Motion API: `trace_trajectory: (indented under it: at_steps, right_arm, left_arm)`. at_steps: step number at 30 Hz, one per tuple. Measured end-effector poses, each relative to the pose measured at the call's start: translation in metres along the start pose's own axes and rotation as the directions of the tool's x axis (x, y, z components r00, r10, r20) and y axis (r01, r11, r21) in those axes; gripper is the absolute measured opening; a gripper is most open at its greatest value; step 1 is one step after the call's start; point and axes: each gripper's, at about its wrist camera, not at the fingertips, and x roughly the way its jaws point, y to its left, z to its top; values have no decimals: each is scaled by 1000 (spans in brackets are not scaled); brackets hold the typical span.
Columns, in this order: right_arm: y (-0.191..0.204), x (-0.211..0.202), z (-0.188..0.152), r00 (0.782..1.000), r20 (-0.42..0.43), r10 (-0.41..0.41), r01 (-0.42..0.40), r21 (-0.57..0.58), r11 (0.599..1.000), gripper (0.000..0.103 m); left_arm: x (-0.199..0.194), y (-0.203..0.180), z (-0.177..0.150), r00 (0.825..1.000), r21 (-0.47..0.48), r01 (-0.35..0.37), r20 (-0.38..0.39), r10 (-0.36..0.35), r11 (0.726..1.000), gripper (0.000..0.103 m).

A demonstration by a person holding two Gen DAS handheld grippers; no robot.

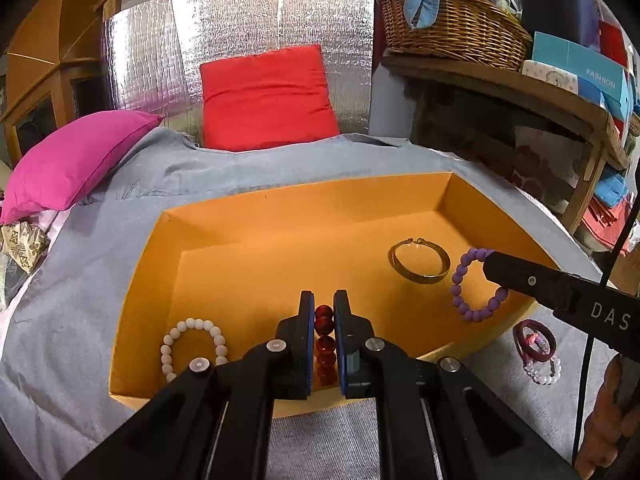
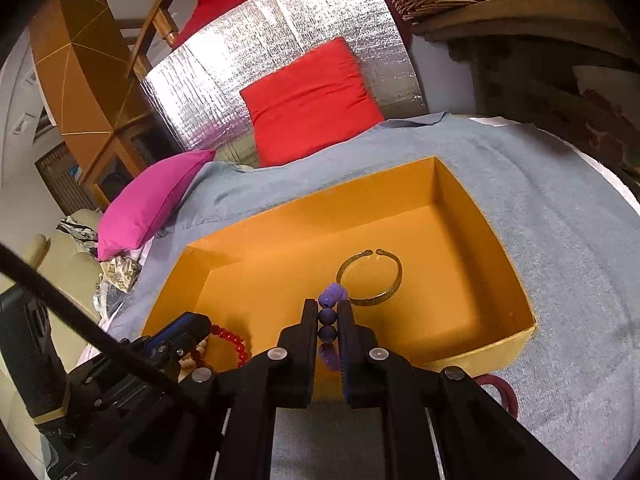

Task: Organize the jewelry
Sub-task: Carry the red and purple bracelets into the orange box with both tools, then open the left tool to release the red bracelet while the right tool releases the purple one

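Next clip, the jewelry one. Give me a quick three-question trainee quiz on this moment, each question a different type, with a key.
1. True or false: the gold bangle lies inside the orange box.
2. Which bracelet is the left gripper shut on? A) white B) red C) purple
3. Fill in: the right gripper grips the ____ bead bracelet.

Key
1. True.
2. B, the red bead bracelet; the white bead bracelet lies loose in the box.
3. Purple: the purple bead bracelet is clamped between the gripper's fingers.
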Motion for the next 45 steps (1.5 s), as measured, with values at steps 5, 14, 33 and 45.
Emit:
trace_trajectory:
  at_steps: [5, 14, 33, 45]
  right_arm:
    - [0, 0, -1, 1000, -3, 0, 0, 3, 1000, 10]
    - [-3, 2, -2, 1000, -16, -8, 9, 9, 1000, 10]
    - [-15, -13, 3, 999, 40, -1, -1, 62, 998, 12]
    - [-13, -22, -1, 1000, 13, -3, 2, 74, 997, 15]
  left_arm:
    - [5, 0, -2, 1000, 3, -7, -20, 7, 1000, 10]
    - [10, 0, -6, 998, 10, -15, -55, 16, 1000, 10]
    - [0, 11, -5, 998, -27, -55, -1, 55, 998, 58]
    - [-16, 15, -12, 991, -25, -131, -1, 131, 991, 71]
